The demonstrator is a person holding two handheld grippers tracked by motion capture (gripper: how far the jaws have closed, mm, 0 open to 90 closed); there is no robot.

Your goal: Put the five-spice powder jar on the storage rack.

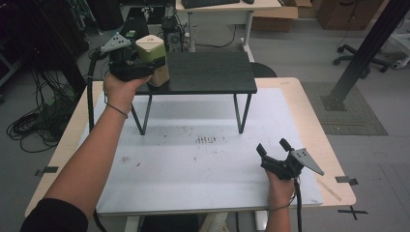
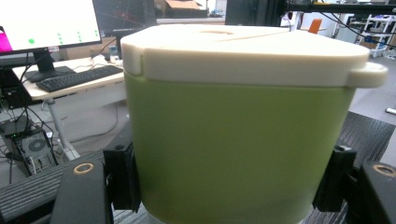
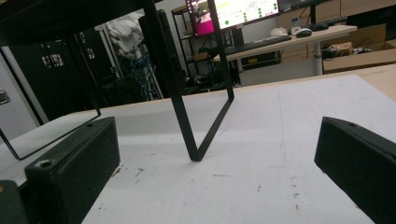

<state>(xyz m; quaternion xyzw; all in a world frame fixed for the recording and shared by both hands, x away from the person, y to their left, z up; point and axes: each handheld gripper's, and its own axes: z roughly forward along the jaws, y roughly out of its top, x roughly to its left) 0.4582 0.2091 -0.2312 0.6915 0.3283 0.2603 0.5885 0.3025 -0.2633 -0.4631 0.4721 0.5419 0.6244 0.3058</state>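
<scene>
A light green container (image 1: 153, 59) with a cream lid (image 2: 243, 51) stands upright at the left end of a black raised shelf (image 1: 208, 72). My left gripper (image 1: 143, 67) is shut on its body, and in the left gripper view the black pads (image 2: 122, 177) press on both sides of the green wall (image 2: 238, 140). Whether its base touches the shelf I cannot tell. My right gripper (image 1: 273, 147) rests low over the white mat near the table's front right, jaws wide open with nothing between them. The right gripper view looks past its fingers (image 3: 70, 163) at a thin shelf leg (image 3: 187, 116).
A white mat (image 1: 193, 164) covers the wooden table (image 1: 314, 121). The shelf stands on thin black legs (image 1: 240, 113) over the mat. Behind the table are a desk with a keyboard (image 1: 217, 5), a black slanted post (image 1: 362, 53) at the right and cables (image 1: 34, 121) on the floor at the left.
</scene>
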